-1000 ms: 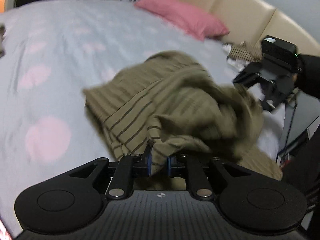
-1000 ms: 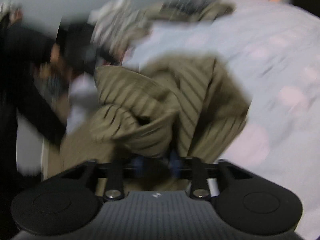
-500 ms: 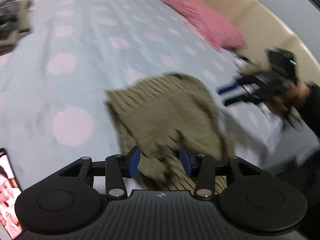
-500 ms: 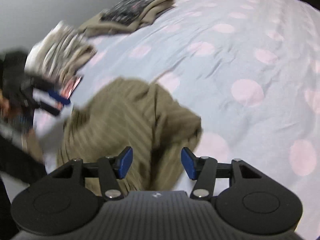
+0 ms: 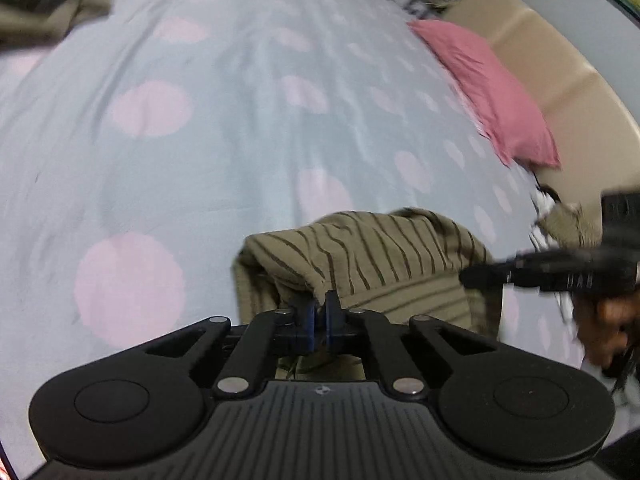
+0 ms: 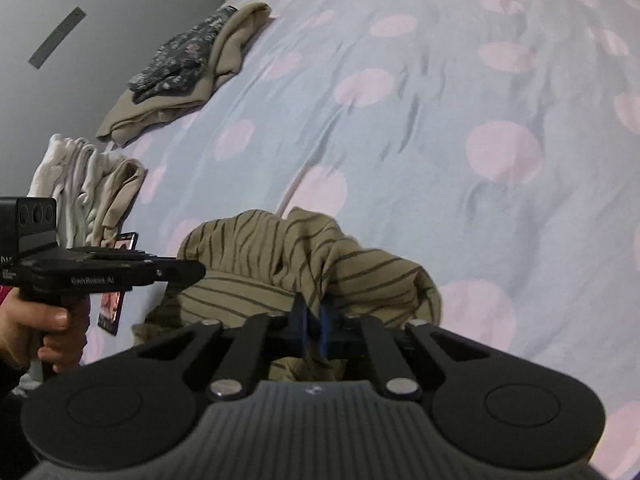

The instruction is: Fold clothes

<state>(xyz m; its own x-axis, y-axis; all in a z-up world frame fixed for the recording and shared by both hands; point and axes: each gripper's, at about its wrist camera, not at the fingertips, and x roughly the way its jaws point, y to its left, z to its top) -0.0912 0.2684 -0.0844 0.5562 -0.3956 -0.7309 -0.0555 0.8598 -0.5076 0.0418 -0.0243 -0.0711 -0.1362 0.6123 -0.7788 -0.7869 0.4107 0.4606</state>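
Observation:
An olive garment with dark stripes [image 5: 380, 256] lies crumpled on the pale blue, pink-dotted bedsheet [image 5: 224, 168]. My left gripper [image 5: 319, 310] is shut on a raised fold at the garment's near edge. In the right wrist view the same garment [image 6: 256, 280] bunches up in front of my right gripper [image 6: 313, 314], which is shut on another fold of it. Each gripper appears side-on in the other's view, held by a hand [image 6: 40, 328]. The cloth under both grippers is hidden.
A pink pillow [image 5: 488, 88] leans on the beige headboard [image 5: 560, 72]. A folded beige and dark floral pile [image 6: 188, 64] and a white and beige stack [image 6: 88, 184] sit by the bed's edge, with a phone [image 6: 114, 280] close by.
A second ago both grippers held the garment up. Half a second ago both stood open with it dropped on the bed. Now both are shut on folds of it again.

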